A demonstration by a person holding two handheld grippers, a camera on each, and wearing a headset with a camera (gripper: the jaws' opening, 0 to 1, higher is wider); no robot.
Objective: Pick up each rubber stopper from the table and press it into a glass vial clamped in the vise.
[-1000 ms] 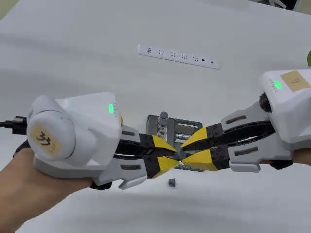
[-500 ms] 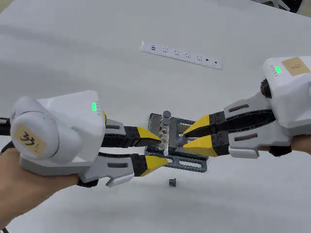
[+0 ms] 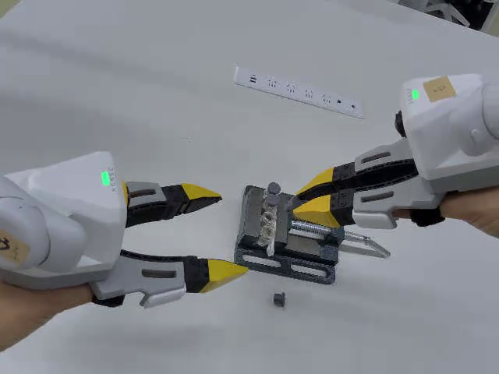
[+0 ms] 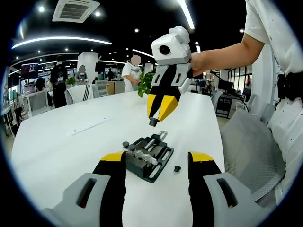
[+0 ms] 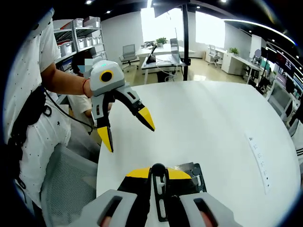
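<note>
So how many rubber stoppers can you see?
3. Loose stopper: on the table before the vise. Far stopper: at the end of the vials. Held stopper: between the jaws of the right gripper. Others may be hidden.

A wide white table (image 3: pixel 117 93) stands in an open-plan office whose dark ceiling carries long curved light strips (image 4: pixel 61 41) and a square air vent (image 4: pixel 75 9). Bright windows (image 5: pixel 163 21) back desks (image 5: pixel 161 57) and an office chair (image 5: pixel 129 50). Storage shelves (image 5: pixel 78 33) line one wall, and a grey mesh chair (image 4: pixel 248 142) sits beside the table.
</note>
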